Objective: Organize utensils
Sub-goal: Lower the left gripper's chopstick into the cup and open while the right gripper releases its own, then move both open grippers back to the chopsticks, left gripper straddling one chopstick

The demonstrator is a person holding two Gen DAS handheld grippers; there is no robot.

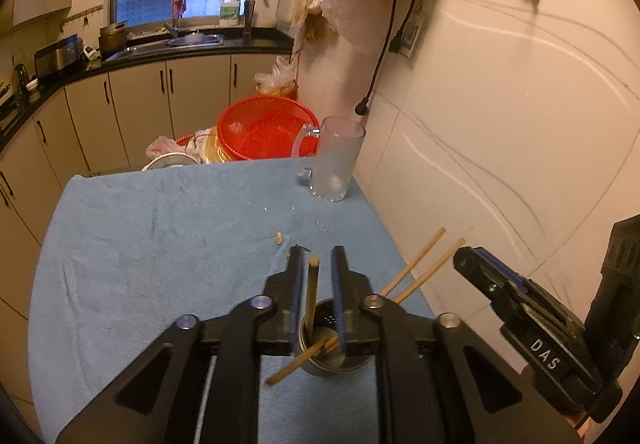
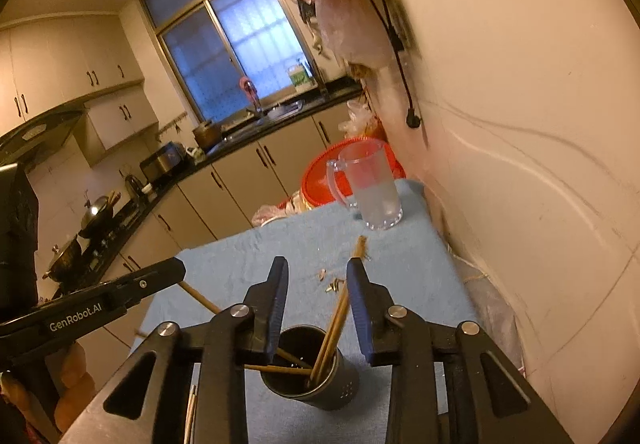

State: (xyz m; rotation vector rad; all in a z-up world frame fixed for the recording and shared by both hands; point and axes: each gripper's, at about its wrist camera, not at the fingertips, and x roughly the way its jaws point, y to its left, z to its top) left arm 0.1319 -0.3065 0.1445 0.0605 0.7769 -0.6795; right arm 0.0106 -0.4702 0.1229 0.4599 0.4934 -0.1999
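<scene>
- Left gripper hangs right over the holder, angled down at it, jaws slightly parted.
- One chopstick stands between those jaws, near upright, long axis running along the fingers; its lower end is in the holder. It sits close by the left-hand jaw, and I cannot tell if that pad touches it, but the other side shows a clear gap, so it reads as let go.
- Right gripper is angled down over the same holder, jaws open wider.
- A pair of chopsticks leans up out of the holder beside the right-hand jaw, tips passing just past its fingertip. They look loose, with the left-hand jaw well apart from them.
- More sticks lie crosswise inside the holder, low, below both sets of jaws; one pokes out over the rim toward the near side.
- The holder stands on the blue cloth, under and just behind both sets of fingertips; both hands are about equally near it.
- Ahead of the jaws, well apart: a frosted mug by the wall, with scraps on the cloth in between.
- My read: sticks delivered. The next move turns on lifting straight back along the sticks' axis so neither jaw drags one out.
</scene>
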